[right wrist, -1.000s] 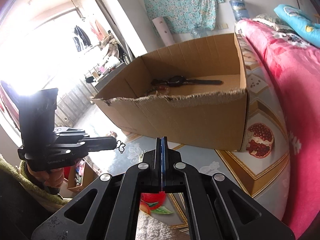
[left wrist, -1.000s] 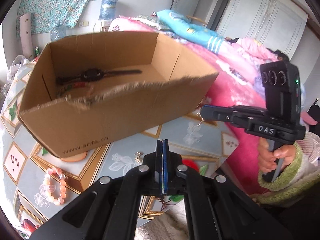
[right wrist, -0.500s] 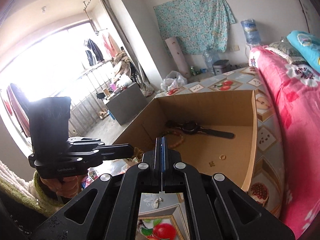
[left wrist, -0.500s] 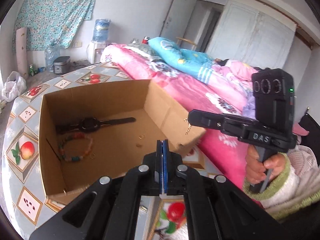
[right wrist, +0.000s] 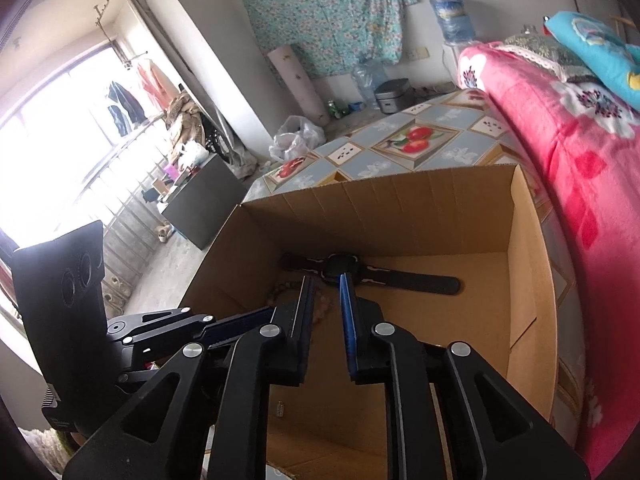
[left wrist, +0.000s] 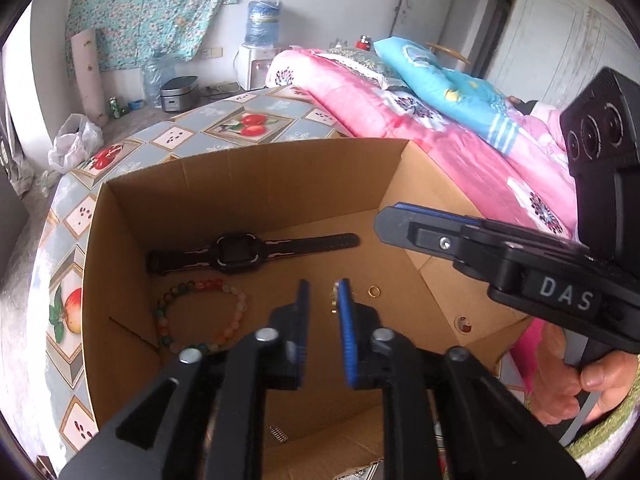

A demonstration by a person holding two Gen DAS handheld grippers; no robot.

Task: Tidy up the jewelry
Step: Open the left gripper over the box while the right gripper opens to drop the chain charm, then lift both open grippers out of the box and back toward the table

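Observation:
An open cardboard box (left wrist: 256, 176) (right wrist: 400, 200) stands on the patterned table. Inside lie a black watch (left wrist: 248, 250) (right wrist: 400, 278), a coloured bead bracelet (left wrist: 200, 316), a small gold ring (left wrist: 374, 291) and a small gold earring (left wrist: 334, 296). My left gripper (left wrist: 322, 294) is open and empty, hanging over the box floor just above the earring. My right gripper (right wrist: 325, 288) is open and empty over the box; it also shows in the left wrist view (left wrist: 440, 236). The left gripper shows in the right wrist view (right wrist: 240, 322) at the box's left wall.
The table (left wrist: 248, 120) has a fruit-patterned cover. A bed with a pink quilt (left wrist: 440, 136) (right wrist: 580, 160) runs close along the right. A water dispenser (left wrist: 262, 40), a rice cooker (left wrist: 178, 92) and a white bag (left wrist: 76, 142) stand on the floor beyond.
Both grippers have moved forward over the box and opened. The small pieces they held now lie on the box floor.

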